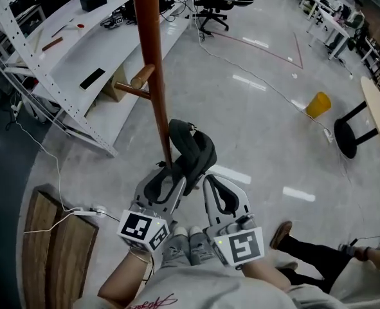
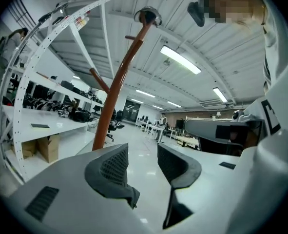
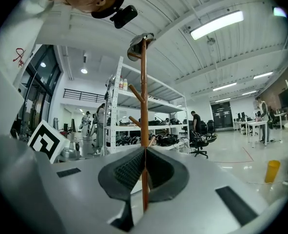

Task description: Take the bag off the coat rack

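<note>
The brown coat rack pole [image 1: 152,56] runs down the head view to a black, bag-like bundle [image 1: 193,148] at its lower end. Whether that bundle hangs or lies, I cannot tell. My left gripper [image 1: 167,176] is just below it, jaws open and empty [image 2: 143,155], with the pole [image 2: 115,91] rising behind the left jaw. A dark rounded thing [image 2: 147,14] caps the rack's top. My right gripper [image 1: 214,182] is beside the left one, shut and holding nothing [image 3: 144,150]. The pole [image 3: 144,96] lines up behind its seam.
White perforated shelving [image 1: 48,69] and a long white desk stand at the left. A wooden bench [image 1: 54,243] with a cable is at the lower left. A yellow bin [image 1: 318,103], a black stool [image 1: 347,137] and another person's leg [image 1: 318,250] are on the right.
</note>
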